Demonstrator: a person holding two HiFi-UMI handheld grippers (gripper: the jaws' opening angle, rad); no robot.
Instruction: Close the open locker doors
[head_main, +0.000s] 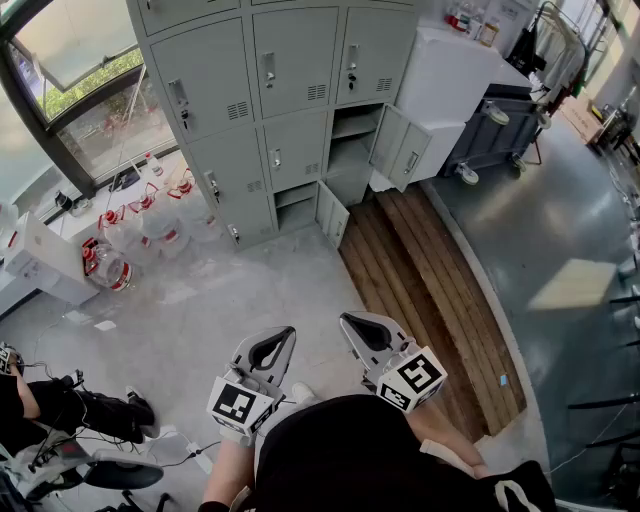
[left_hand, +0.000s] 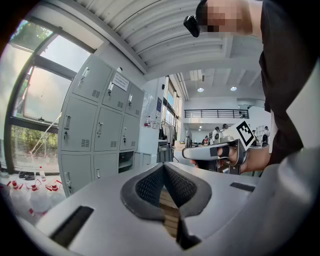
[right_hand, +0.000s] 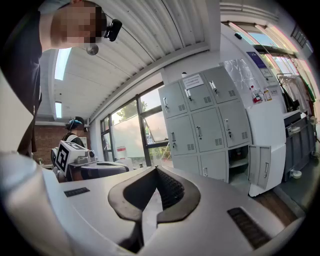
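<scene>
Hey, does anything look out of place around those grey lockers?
Yes. Two locker doors hang open while the rest are shut: a larger door on the right-hand column, and a smaller door down at the bottom row, just left of it.

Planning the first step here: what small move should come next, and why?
Probably walk toward the lockers: the big door and the small door hang open, while the left gripper and right gripper, both shut, are far short of them.

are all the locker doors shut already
No, a large door and a small door low on the lockers stand open.
</scene>
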